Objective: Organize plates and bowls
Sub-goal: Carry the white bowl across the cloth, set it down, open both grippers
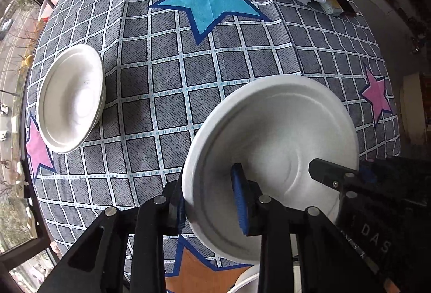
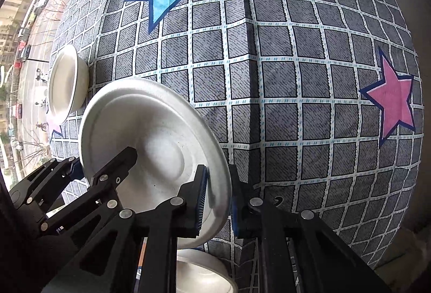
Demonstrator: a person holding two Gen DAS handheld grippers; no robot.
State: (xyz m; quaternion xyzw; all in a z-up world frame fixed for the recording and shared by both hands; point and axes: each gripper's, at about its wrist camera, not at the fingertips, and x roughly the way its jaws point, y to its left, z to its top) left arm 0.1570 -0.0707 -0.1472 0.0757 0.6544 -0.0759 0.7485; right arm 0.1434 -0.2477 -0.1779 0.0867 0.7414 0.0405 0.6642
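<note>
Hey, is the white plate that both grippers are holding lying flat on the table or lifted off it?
Lifted. The plate hangs tilted above the tablecloth, its rim pinched by the left gripper and the right gripper.

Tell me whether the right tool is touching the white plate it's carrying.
Touching. The right wrist view shows the right tool with its blue pads clamped on either side of the white plate's rim, no gap visible.

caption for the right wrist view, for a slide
Both grippers, right gripper and left gripper, clamp opposite rims of a white plate above the checked tablecloth.
</note>
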